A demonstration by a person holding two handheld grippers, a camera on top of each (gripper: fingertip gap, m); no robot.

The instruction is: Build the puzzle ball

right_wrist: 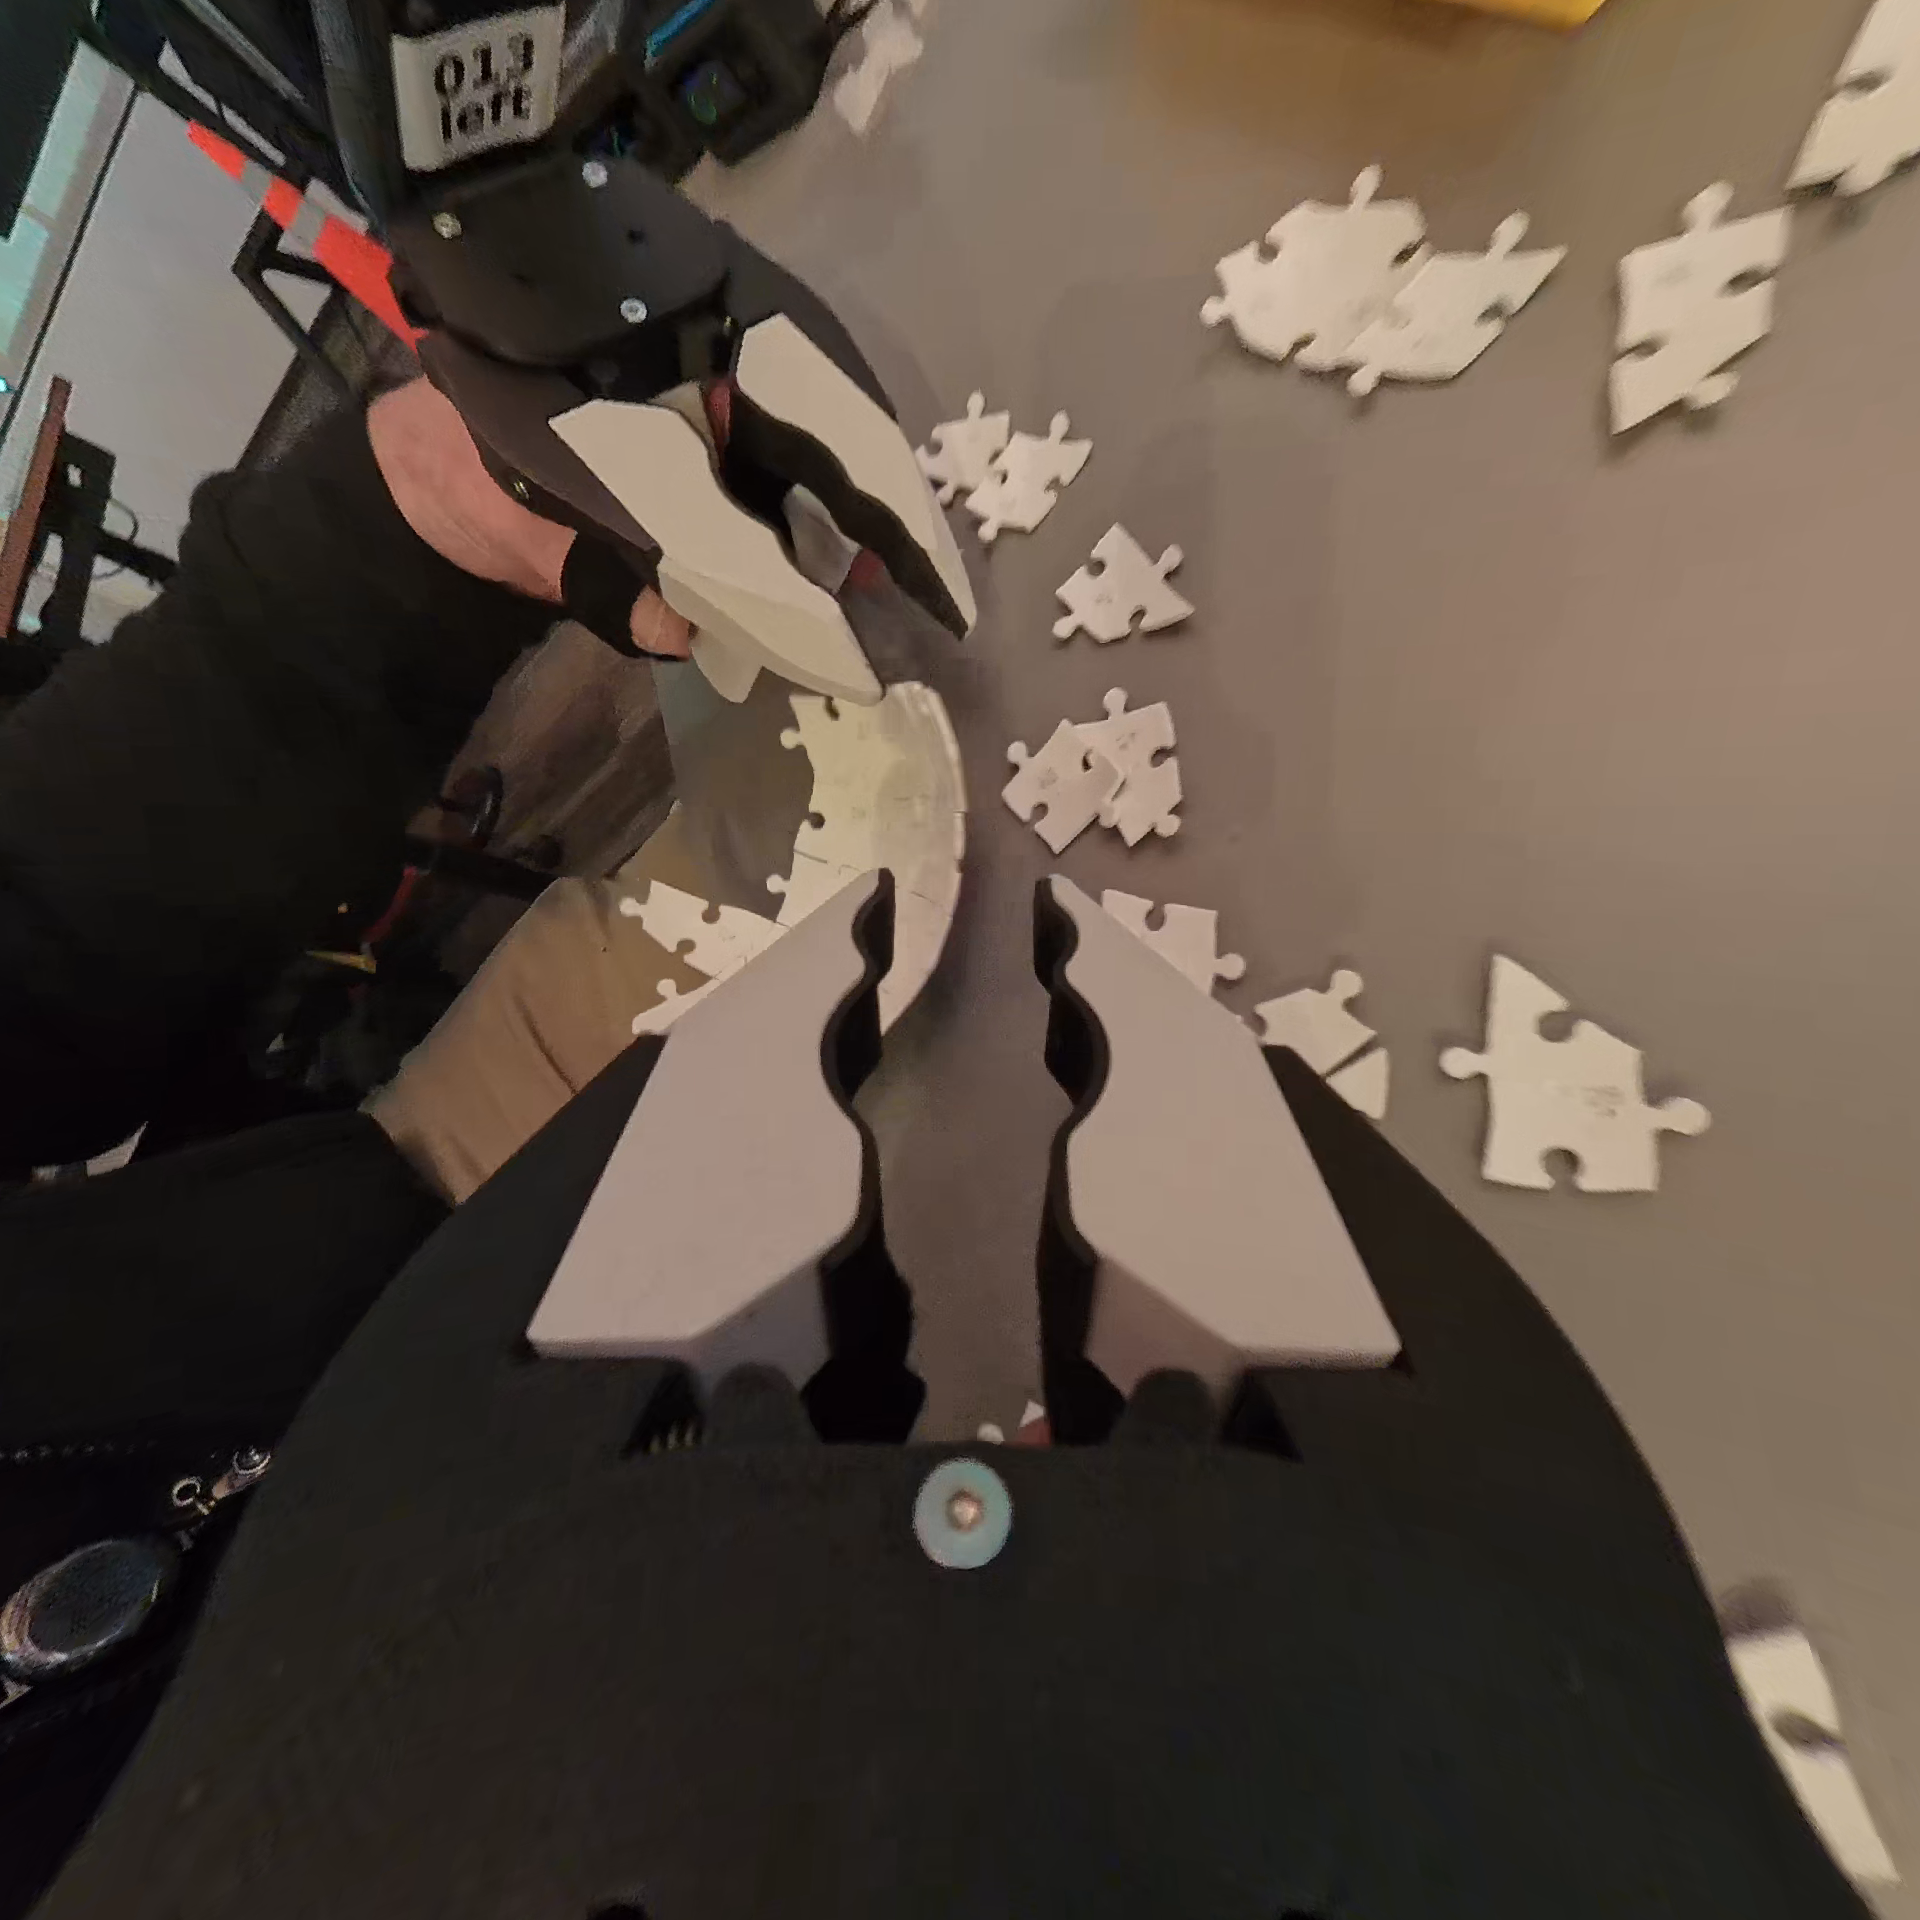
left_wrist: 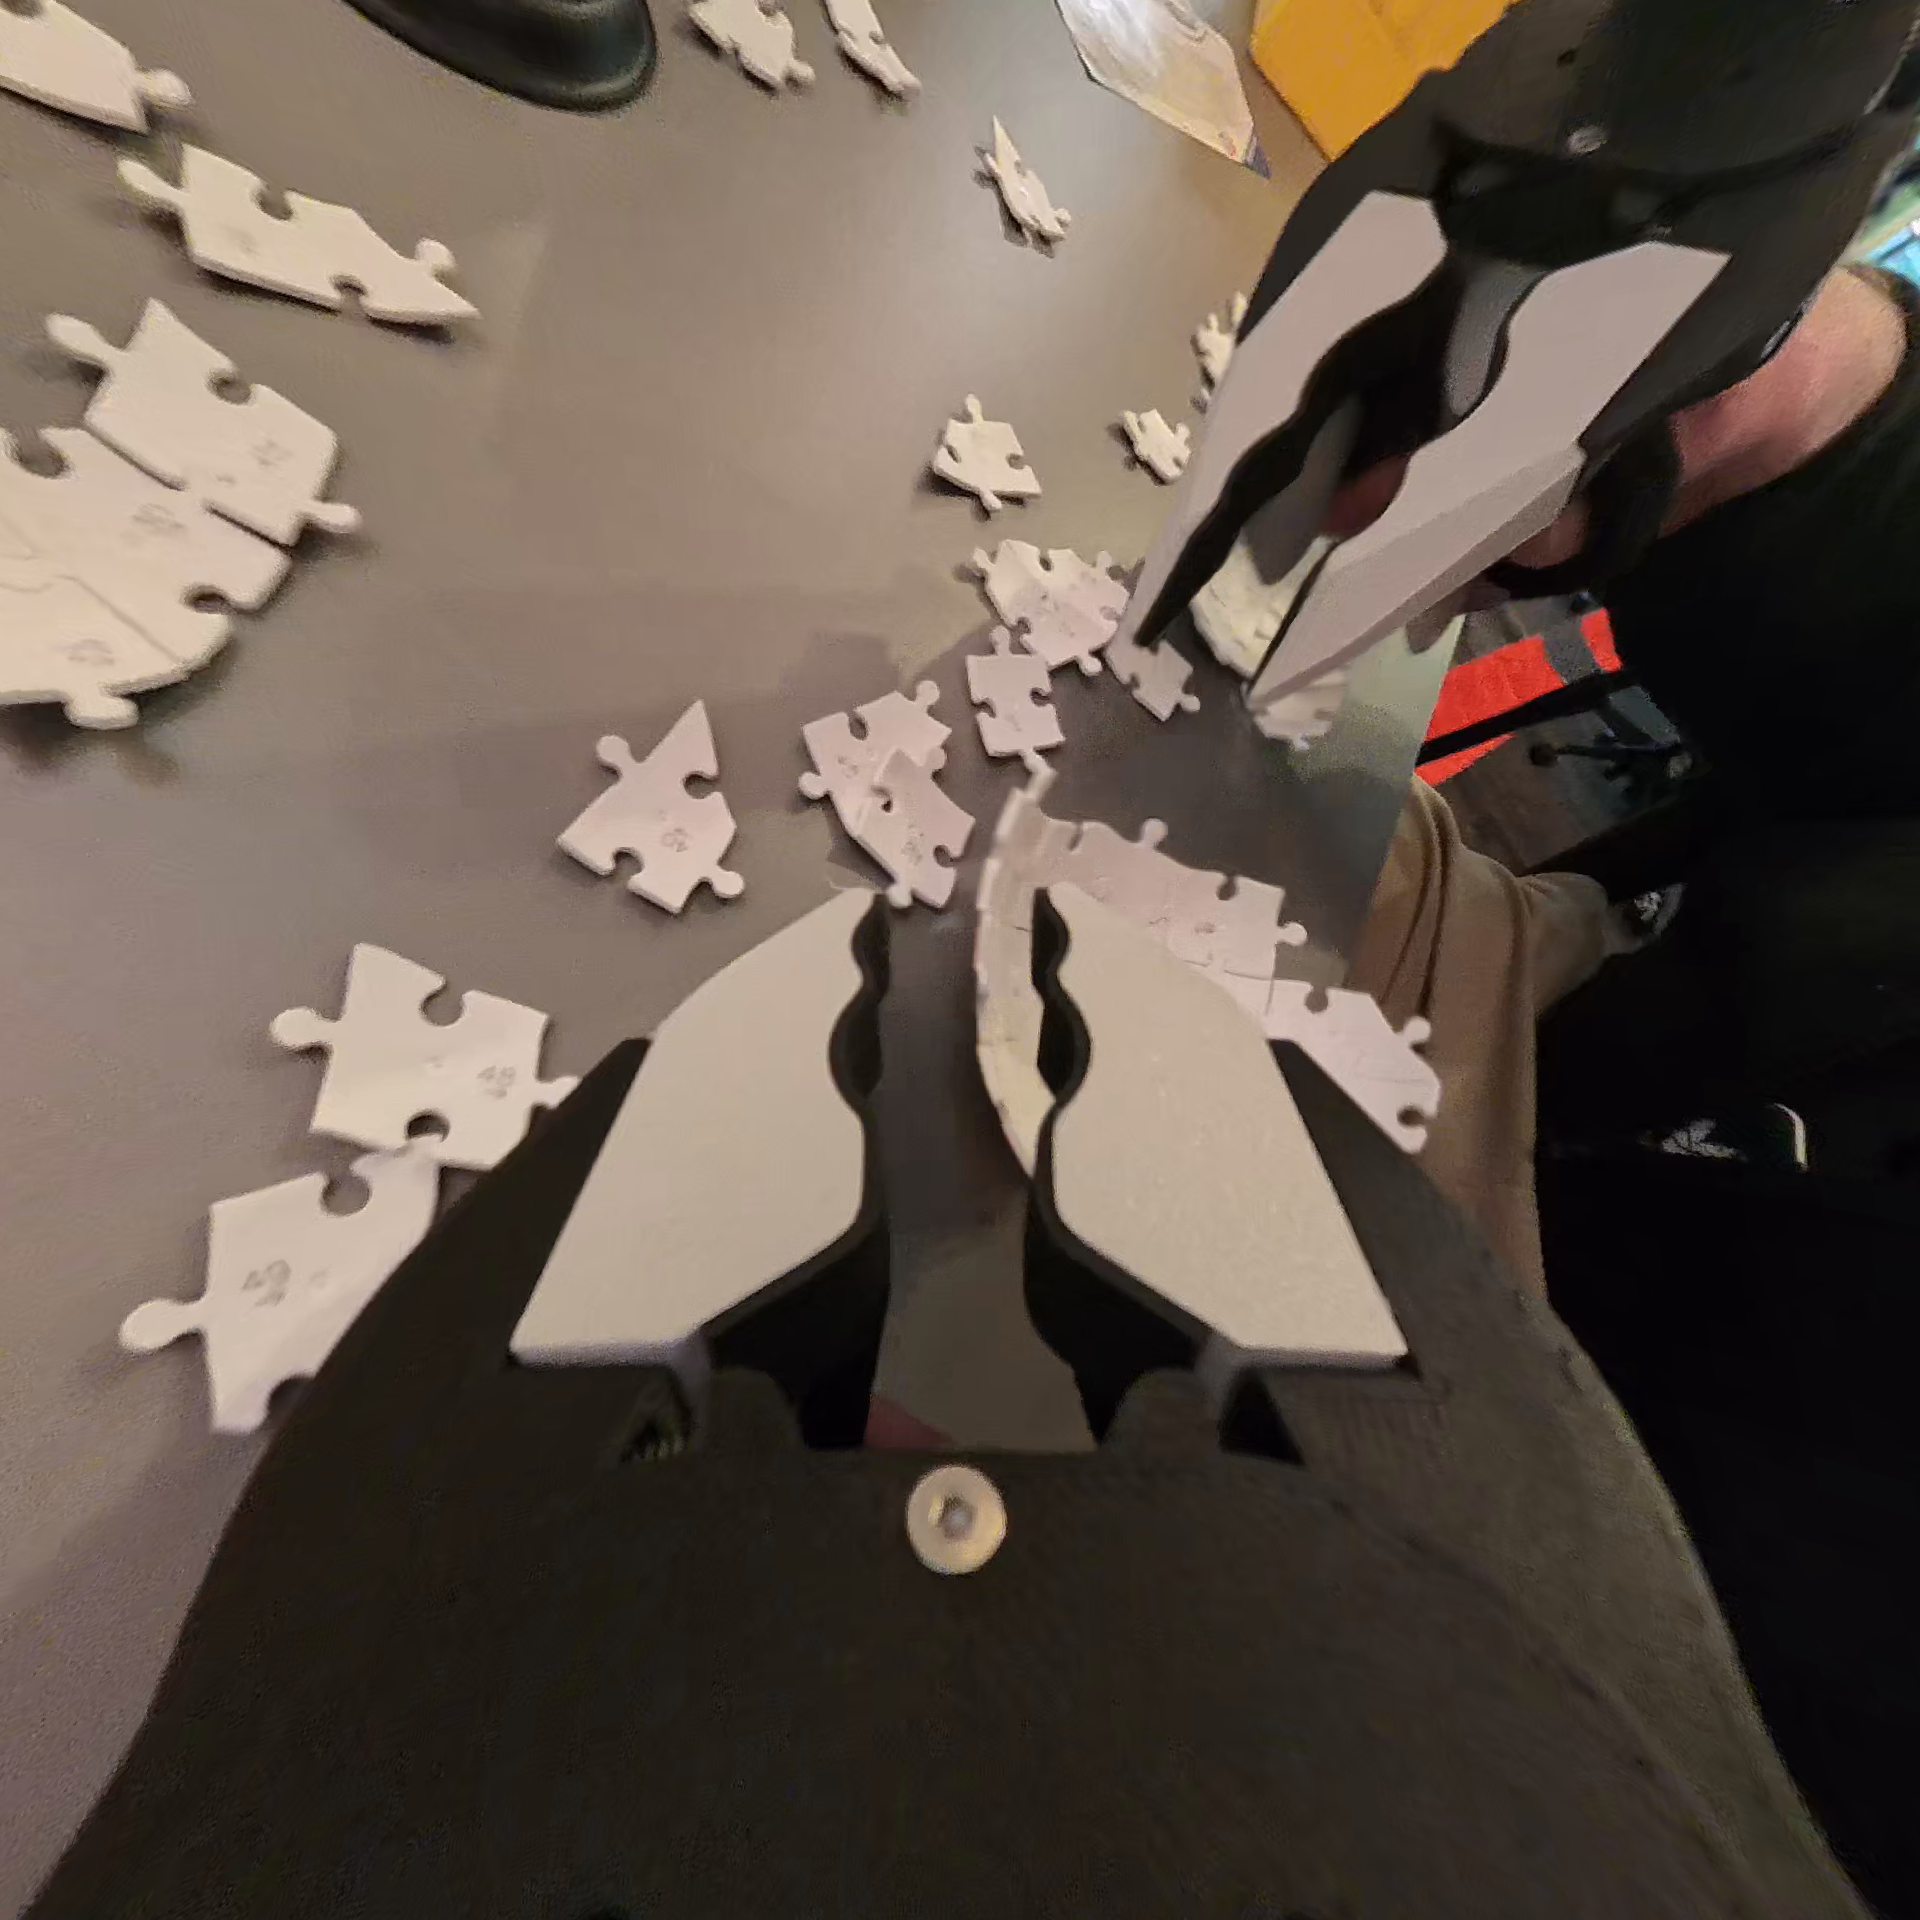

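Many white puzzle pieces lie back-side up on the grey table (left_wrist: 675, 468). A curved strip of joined pieces (left_wrist: 1195, 935) sits at the table's near edge, partly over it; it also shows in the right wrist view (right_wrist: 894, 790). My left gripper (left_wrist: 961, 914) is open and empty, with the strip's raised edge just inside its right finger. It shows from the right wrist view (right_wrist: 914, 655) above the strip's far end. My right gripper (right_wrist: 964, 894) is open and empty over the strip's other end. From the left wrist view it (left_wrist: 1200, 660) points down at loose pieces (left_wrist: 1055, 603).
A larger joined patch (left_wrist: 104, 582) lies at far left and another (right_wrist: 1371, 301) at upper right. A black object (left_wrist: 520, 42), a printed sheet (left_wrist: 1174, 73) and a yellow box (left_wrist: 1351, 62) stand at the back. A person's tan trouser leg (left_wrist: 1455, 935) is beyond the table edge. The tips of one gripper are about 8 centimetres away from the tips of the other. Left tips and right tips are each some 20 centimetres from the black object (left_wrist: 520, 42).
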